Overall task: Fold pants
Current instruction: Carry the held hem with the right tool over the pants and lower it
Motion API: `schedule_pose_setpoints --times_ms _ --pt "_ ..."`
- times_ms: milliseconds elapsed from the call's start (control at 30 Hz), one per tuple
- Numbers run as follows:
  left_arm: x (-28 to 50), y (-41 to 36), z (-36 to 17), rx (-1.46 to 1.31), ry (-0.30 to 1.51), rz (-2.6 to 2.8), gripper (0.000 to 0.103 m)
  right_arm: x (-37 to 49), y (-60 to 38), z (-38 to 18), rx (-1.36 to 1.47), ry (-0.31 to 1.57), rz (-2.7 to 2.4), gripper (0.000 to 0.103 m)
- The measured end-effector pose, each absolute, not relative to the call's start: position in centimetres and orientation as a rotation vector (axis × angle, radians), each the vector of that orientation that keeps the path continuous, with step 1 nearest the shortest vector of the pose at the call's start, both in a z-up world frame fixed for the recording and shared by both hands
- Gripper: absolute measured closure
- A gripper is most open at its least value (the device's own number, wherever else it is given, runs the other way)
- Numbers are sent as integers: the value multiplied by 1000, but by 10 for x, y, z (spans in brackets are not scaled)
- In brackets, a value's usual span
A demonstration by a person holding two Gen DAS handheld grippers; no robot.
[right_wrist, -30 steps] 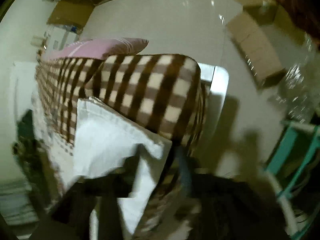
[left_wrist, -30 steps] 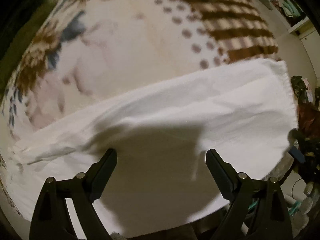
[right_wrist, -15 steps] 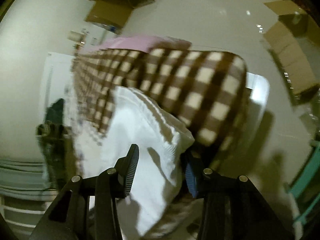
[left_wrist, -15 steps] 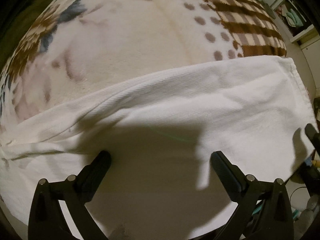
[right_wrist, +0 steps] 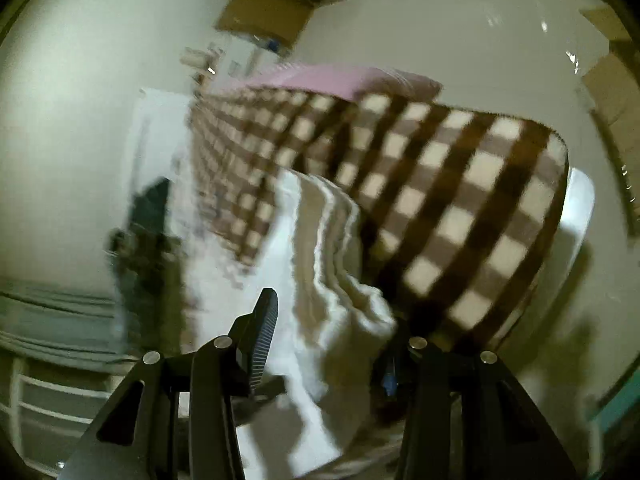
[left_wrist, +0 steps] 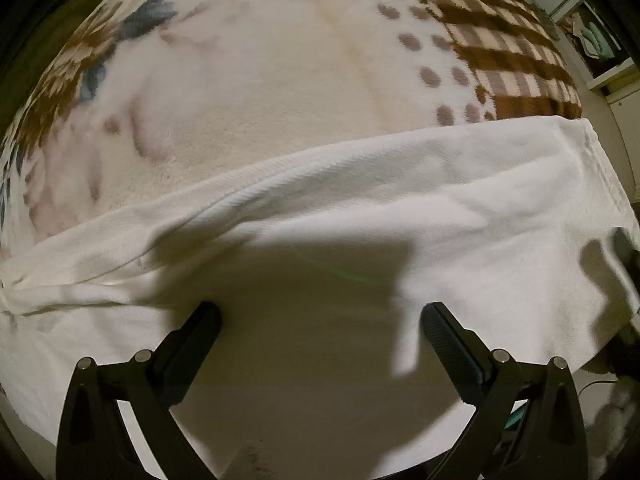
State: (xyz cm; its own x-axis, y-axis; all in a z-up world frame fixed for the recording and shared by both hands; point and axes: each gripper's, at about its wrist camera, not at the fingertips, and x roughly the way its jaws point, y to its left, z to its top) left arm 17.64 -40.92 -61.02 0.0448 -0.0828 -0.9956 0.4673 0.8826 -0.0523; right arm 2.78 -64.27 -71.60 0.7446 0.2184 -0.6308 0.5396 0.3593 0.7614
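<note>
White pants (left_wrist: 360,220) lie spread across a patterned blanket on a bed, one hem end at the right. My left gripper (left_wrist: 320,320) is open just above the cloth, its jaws wide apart and holding nothing. In the right wrist view the pants' hem end (right_wrist: 332,280) lies bunched in layers at the bed's corner. My right gripper (right_wrist: 328,320) is open, with the bunched hem between its jaws. The left finger (right_wrist: 264,324) shows beside the cloth; the right finger is hidden behind it.
The blanket is cream with spots and flowers (left_wrist: 260,80) and brown-checked (right_wrist: 440,208) near the bed's end. A pink pillow (right_wrist: 332,80) lies beyond. Cardboard boxes (right_wrist: 272,16) sit on the pale floor. A shelf unit (left_wrist: 600,52) stands at far right.
My left gripper has moved lower and closer over the pants. My right gripper has moved in on the hem corner, and the cloth now sits between its jaws.
</note>
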Motion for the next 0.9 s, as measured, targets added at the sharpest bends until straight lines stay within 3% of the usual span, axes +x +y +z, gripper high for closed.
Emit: schedule_pose_setpoints --times_ms 200,400,467,500,900 --pt "186 -411 -615 324 1495 -425 0 37 -647 -732 1311 645 -118 58" --pt "190 -411 -618 311 1482 -396 0 61 -642 -749 1289 715 -159 61" --pt "195 -411 -617 317 1508 -406 0 66 -640 -747 1259 744 -212 91" --pt "199 -410 -614 305 1520 -412 0 69 -637 -743 1215 772 -252 96" --pt "229 -296 -552 112 1480 -349 0 80 -557 -625 927 780 -333 98"
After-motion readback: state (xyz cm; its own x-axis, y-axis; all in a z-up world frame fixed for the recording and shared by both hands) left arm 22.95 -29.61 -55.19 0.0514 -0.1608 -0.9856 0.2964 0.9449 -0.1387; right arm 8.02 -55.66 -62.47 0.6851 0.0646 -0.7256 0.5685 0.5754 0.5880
